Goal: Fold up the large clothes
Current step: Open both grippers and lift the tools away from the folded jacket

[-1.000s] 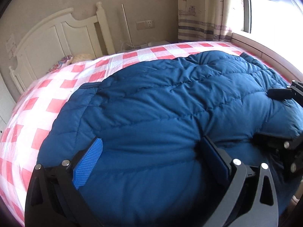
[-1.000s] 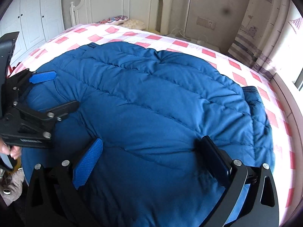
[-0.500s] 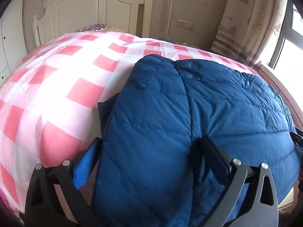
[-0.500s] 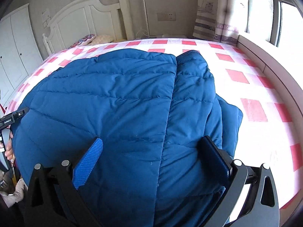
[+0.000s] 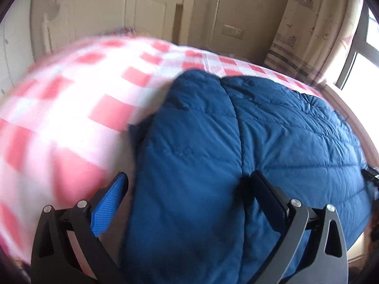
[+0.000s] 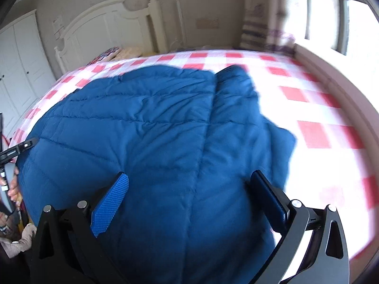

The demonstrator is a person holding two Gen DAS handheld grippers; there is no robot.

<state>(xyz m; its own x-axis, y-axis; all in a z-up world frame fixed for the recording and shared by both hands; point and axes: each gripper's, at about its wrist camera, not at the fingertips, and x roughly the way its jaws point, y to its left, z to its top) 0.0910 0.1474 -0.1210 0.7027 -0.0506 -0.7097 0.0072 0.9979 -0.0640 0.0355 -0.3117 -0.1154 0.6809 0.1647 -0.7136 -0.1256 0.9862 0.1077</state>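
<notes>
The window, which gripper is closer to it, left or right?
Right. The right gripper works the jacket edge on the window side; the left gripper is at the far edge.

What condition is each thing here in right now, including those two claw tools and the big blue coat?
Blue padded coat: spread on the bed, side parts folded in.
Checked bedsheet: lying flat, partly covered.
Left gripper: open, over the coat's edge.
Right gripper: open, above the coat.
Curtain: drawn aside.
</notes>
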